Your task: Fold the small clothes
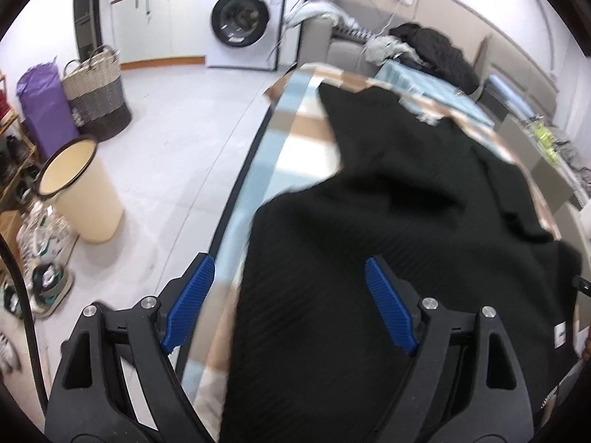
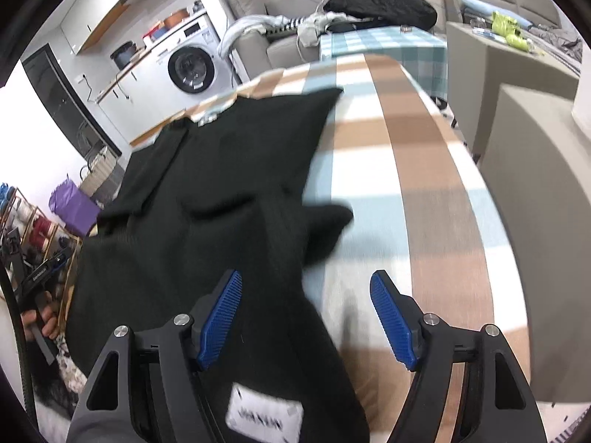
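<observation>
Left gripper point(image 1: 290, 304) jaws wide apart, gripping nothing; black ribbed garment point(image 1: 406, 203) lies between blue pads point(image 1: 190, 304), untouched. Garment spread, rumpled, along left edge of checked tablecloth point(image 2: 424, 170). Right gripper point(image 2: 306, 319) likewise wide, empty, over garment's right edge; white label point(image 2: 264, 419) below.

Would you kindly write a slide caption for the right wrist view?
Right gripper open above a black knit garment spread on a checked tablecloth.
</observation>
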A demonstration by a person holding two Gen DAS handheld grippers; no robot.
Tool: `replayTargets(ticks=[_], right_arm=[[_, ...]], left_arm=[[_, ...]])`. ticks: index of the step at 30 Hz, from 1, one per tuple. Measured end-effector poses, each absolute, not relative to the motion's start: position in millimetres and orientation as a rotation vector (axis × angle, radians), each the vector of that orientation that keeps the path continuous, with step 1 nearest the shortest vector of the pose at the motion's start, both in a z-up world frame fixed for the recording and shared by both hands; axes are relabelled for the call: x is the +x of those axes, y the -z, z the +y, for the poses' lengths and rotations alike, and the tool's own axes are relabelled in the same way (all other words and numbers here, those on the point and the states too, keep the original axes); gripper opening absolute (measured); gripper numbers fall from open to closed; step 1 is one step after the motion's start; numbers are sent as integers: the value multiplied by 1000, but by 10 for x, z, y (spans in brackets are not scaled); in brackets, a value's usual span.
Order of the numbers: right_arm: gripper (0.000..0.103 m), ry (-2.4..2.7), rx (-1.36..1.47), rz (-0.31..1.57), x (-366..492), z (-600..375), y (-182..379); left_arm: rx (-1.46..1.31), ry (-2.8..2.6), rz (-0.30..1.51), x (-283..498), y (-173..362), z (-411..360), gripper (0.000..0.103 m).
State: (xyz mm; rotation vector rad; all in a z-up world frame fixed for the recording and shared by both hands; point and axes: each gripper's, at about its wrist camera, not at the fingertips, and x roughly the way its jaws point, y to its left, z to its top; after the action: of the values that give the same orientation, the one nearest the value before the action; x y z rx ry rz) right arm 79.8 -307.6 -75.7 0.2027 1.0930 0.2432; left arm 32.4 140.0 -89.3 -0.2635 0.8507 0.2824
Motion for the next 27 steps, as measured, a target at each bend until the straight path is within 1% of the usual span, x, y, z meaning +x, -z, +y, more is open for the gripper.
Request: replayTargets(ticks=[9, 14, 15, 16, 17, 19, 21, 23, 24, 25, 26, 27], right_arm=[[74, -236, 177, 1117, 435, -3156, 909], [73, -230, 168, 1121, 342, -3197, 929], [74, -231, 158, 1116, 328, -3196, 929], [73, -230, 152, 1116, 326, -3201, 932], [73, -225, 144, 1114, 315, -3202, 933], [73, -228, 129, 1106, 303, -3188, 932], [72, -237, 78, 1094, 282, -3123, 940], [61, -273, 21, 1068, 254, -3029, 945], [43, -293, 4, 1058, 243, -2995, 944], [18, -331, -20, 1052, 226, -2941, 946], [10, -344, -42, 1054, 217, -2907, 945], [8, -355, -57, 1042, 191, -2886, 922]], left_arm=[[-283, -296, 953, -21, 1189, 1431, 82], [-264, -285, 977, -115, 1245, 1338, 73], [-261, -279, 975, -137, 1242, 1315, 67], [-252, -271, 974, -143, 1237, 1292, 56], [-238, -261, 972, -145, 1227, 1264, 49], [-209, -246, 961, -154, 1208, 1211, 21], [-218, -222, 951, -151, 1187, 1190, 6], [-217, -222, 924, -168, 1124, 1170, 5], [-218, -218, 906, -185, 1083, 1167, 5], [-226, -213, 886, -210, 1031, 1172, 5], [-235, -209, 866, -243, 969, 1181, 5], [-247, -202, 835, -287, 895, 1192, 5]])
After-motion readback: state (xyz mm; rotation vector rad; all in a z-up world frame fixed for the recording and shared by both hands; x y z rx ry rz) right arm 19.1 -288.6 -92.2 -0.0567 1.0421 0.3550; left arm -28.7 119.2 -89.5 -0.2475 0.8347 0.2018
